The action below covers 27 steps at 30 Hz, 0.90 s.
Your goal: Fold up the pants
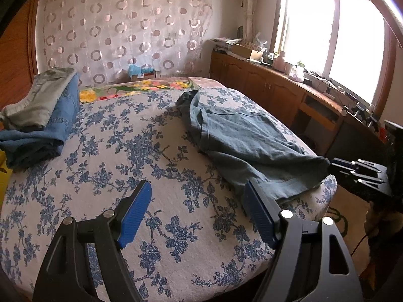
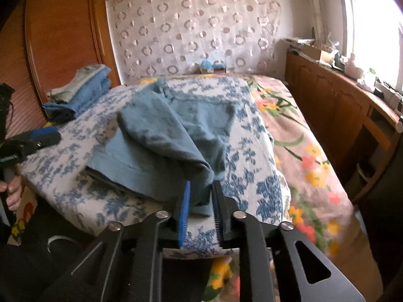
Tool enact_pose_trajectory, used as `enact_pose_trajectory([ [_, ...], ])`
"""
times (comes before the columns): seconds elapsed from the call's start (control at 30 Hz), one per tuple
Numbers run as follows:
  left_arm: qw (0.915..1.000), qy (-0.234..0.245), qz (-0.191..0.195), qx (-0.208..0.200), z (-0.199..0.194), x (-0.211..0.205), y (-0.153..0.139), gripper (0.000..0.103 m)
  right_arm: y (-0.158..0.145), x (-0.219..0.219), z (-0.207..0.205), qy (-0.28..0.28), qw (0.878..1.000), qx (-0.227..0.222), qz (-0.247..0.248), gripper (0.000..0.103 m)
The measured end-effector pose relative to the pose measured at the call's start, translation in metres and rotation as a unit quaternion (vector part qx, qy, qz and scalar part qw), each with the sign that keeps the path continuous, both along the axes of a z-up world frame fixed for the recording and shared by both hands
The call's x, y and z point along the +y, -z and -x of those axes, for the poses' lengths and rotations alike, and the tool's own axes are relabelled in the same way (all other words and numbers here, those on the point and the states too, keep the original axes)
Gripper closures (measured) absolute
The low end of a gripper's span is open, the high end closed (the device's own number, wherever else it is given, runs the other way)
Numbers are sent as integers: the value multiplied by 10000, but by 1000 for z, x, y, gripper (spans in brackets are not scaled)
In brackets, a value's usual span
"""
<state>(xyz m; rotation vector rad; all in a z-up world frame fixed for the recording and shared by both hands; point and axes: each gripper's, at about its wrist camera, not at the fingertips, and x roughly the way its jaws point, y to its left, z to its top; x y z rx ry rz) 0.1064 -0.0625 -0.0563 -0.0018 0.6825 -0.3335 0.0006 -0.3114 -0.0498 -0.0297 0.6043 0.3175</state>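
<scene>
Blue-grey pants (image 1: pixel 241 136) lie on a blue-flowered bed cover (image 1: pixel 141 156), on its right side. My left gripper (image 1: pixel 196 196) is open and empty, low over the cover just left of the pants' near hem. My right gripper (image 2: pixel 201 193) is shut on the near end of one pant leg (image 2: pixel 161 128) and holds it raised over the rest of the pants. It also shows at the right edge of the left wrist view (image 1: pixel 335 167). The left gripper shows at the left of the right wrist view (image 2: pixel 47 137).
A stack of folded clothes (image 1: pixel 37 115) sits at the far left of the bed. A wooden cabinet (image 1: pixel 289 95) with clutter runs under the window on the right. A flowered sheet (image 2: pixel 297 136) covers the bed beyond the cover's right edge. A patterned curtain hangs behind.
</scene>
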Motion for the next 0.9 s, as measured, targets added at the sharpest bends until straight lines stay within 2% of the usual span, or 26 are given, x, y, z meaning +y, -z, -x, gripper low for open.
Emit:
enact_pose_trajectory([
  [0.1, 10000, -10, 10, -27, 1, 1, -3, 26, -2, -2, 7, -49, 9998, -171, -68, 65],
  [0.5, 9999, -46, -12, -106, -1, 5, -9, 26, -5, 26, -12, -482, 9984, -282, -123, 63],
  [0.7, 9998, 22, -83, -169, -10, 4, -13, 26, -11, 42, -44, -749, 9967, -237, -177, 63],
  [0.9, 9996, 51, -237, -137, -21, 3, -8, 26, 1, 65, -79, -1050, 9944, 23, -122, 63],
])
